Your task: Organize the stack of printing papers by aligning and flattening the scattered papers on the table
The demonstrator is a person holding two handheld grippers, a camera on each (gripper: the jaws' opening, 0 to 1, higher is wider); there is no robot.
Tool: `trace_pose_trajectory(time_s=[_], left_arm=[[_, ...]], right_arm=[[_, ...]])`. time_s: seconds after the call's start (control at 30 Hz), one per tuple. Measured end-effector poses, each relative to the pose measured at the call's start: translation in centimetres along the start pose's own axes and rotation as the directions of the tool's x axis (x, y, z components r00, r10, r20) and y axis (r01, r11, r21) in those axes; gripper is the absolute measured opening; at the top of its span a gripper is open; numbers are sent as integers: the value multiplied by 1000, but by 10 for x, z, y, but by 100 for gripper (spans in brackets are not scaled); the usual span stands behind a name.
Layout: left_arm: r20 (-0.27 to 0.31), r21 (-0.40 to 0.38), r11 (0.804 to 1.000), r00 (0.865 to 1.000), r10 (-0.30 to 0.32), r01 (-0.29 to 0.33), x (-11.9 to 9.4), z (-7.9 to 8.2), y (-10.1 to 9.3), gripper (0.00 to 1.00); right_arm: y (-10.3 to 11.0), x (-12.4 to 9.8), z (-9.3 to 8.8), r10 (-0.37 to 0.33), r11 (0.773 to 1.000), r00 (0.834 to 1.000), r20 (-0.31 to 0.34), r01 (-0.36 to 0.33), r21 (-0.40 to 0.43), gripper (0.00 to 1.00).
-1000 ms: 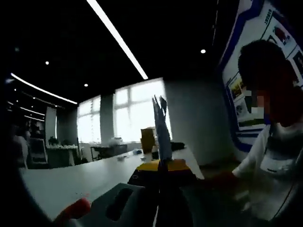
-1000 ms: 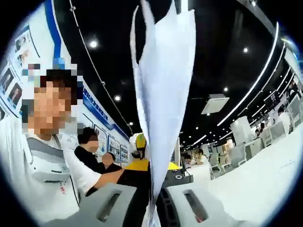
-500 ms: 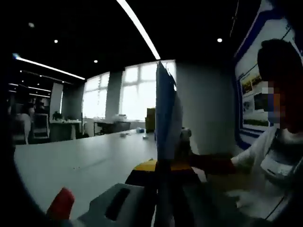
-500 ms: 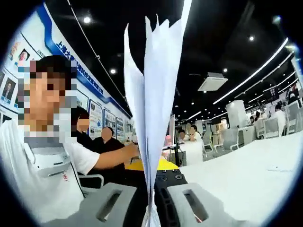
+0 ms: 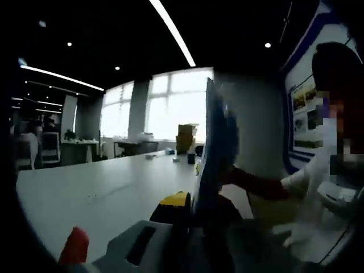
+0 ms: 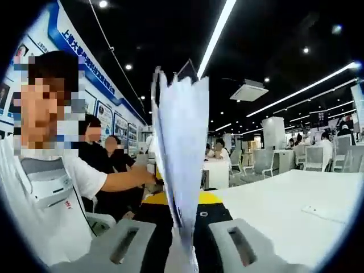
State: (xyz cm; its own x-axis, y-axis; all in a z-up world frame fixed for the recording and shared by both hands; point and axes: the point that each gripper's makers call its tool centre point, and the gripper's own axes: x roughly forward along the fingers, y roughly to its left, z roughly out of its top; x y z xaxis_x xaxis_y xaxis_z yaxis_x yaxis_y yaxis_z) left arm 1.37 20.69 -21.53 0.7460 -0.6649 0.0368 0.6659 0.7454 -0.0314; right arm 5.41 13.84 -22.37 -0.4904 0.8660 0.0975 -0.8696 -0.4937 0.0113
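Observation:
A stack of white printing papers [image 6: 181, 153] stands on edge above the white table [image 6: 284, 207], its top edges uneven. My right gripper [image 6: 183, 245] is shut on the stack's lower edge. From the other side, the same stack [image 5: 214, 145] looks dark and edge-on, rising from my left gripper [image 5: 192, 250], which is shut on it. Each view shows the opposite yellow-and-black gripper behind the paper: the left one [image 6: 183, 203] and the right one [image 5: 175, 206]. A person in a white shirt [image 6: 51, 193] holds both.
The long white table [image 5: 85, 193] runs far ahead, with a cardboard box [image 5: 185, 136] and small items at its far end. A flat white item [image 6: 321, 212] lies on the table. Other people [image 6: 111, 165], chairs and desks fill the room behind.
Both views have tilted down, so more table shows. The stack stays gripped at both ends, and its fanned sheets have closed together and look shorter in the right gripper view.

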Motion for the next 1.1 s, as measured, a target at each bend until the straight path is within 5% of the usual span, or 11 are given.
trace_pose_trajectory(time_s=[0.23, 0.33, 0.47, 0.5, 0.73, 0.83, 0.93, 1.1], left_arm=[[72, -18, 999, 997, 31, -30, -6, 22, 11, 7], [46, -73, 997, 998, 45, -41, -5, 8, 16, 17], [41, -51, 997, 998, 57, -55, -2, -5, 15, 13], [46, -45, 998, 998, 49, -47, -2, -4, 15, 10], [84, -29, 998, 995, 52, -50, 6, 22, 17, 7], [42, -44, 997, 997, 69, -68, 10, 4, 19, 14], [17, -42, 995, 996, 86, -85, 13, -12, 23, 17], [27, -10, 993, 993, 116, -115, 16, -13, 26, 15]], right_arm=[[-7, 7, 28, -27, 1000, 999, 34, 26, 17, 0], [-11, 6, 17, -40, 997, 998, 51, 37, 63, 18], [-14, 2, -4, -61, 997, 998, 16, 60, 47, 11], [-12, 2, -4, -51, 997, 999, 14, 50, 51, 2], [-7, -3, 27, -68, 998, 997, 38, 68, -5, 0], [-13, -7, 11, -93, 995, 996, 16, 93, 30, 13], [-18, -8, -8, -112, 993, 994, -1, 112, 40, 13], [-30, -16, -8, -209, 978, 978, 19, 209, 3, 25]])
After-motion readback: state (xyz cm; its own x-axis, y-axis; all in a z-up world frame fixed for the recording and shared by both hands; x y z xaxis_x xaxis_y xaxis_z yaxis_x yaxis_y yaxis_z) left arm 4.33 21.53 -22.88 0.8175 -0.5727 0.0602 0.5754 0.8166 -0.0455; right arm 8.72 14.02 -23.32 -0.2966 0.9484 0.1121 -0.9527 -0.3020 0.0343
